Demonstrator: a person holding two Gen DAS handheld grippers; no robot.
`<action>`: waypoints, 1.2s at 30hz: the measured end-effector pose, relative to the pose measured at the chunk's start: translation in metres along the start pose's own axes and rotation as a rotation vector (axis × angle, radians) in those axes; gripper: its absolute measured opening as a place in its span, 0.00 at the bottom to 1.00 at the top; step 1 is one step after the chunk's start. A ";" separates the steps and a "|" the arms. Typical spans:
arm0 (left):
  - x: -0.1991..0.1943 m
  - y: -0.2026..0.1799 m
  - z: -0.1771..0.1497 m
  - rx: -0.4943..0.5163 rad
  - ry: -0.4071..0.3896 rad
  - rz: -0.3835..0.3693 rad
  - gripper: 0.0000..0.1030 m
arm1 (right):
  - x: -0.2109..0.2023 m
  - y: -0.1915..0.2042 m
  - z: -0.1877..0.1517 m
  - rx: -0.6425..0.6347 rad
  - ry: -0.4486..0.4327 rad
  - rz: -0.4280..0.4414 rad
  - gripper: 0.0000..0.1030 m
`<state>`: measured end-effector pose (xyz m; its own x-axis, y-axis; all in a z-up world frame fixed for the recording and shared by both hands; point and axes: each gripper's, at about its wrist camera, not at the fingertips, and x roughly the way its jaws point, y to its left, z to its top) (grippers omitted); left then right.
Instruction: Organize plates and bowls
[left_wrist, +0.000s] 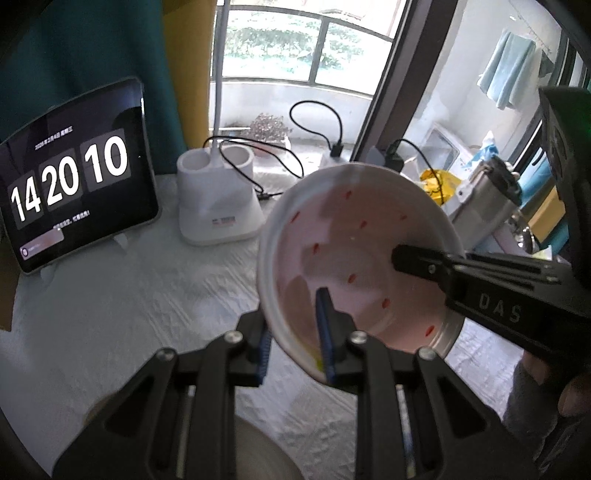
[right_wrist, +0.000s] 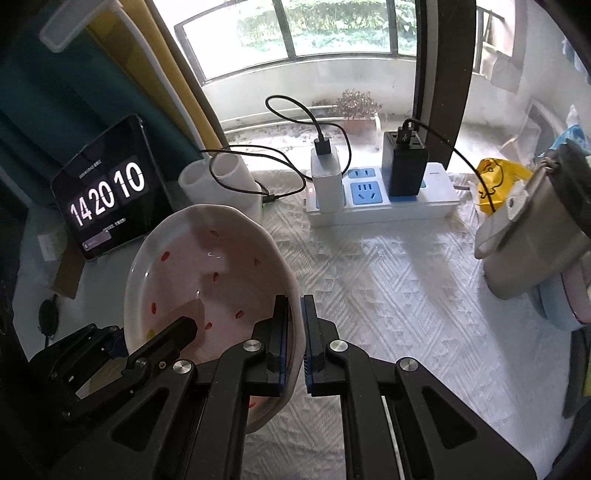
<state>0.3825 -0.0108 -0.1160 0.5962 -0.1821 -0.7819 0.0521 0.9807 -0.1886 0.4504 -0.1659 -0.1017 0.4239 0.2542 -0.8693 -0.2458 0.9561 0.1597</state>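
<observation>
Pink-glazed and dotted red, the bowl (right_wrist: 207, 273) hangs tilted above the white-clothed counter (right_wrist: 388, 295), pinched from both sides. At its left rim the left gripper (left_wrist: 295, 332) has its jaws narrow on the wall; at its right rim the right gripper (right_wrist: 293, 343) clamps likewise. This looks like the carrying step; next, both hands must travel together and level toward the dishes at far right (right_wrist: 565, 306).

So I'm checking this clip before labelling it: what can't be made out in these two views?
- Left wrist: what lies under the lifted pink bowl; the bowl and a metal rim hide it.
- Left wrist: the pale round thing at the bottom edge, hidden by the left tongs.
- Right wrist: stacked dishes, cut off by the edge.
- Both: the tablet's small text.
</observation>
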 end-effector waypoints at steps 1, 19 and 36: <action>-0.002 -0.002 -0.001 0.000 -0.002 -0.001 0.22 | -0.003 0.000 -0.002 0.000 -0.002 0.000 0.08; -0.047 -0.021 -0.023 0.035 -0.027 -0.015 0.22 | -0.056 0.008 -0.039 -0.001 -0.046 -0.014 0.08; -0.078 -0.045 -0.050 0.072 -0.055 -0.035 0.22 | -0.092 0.001 -0.075 0.022 -0.082 -0.014 0.08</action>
<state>0.2933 -0.0442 -0.0767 0.6358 -0.2137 -0.7417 0.1301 0.9768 -0.1699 0.3457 -0.1992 -0.0571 0.4969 0.2512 -0.8306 -0.2204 0.9623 0.1592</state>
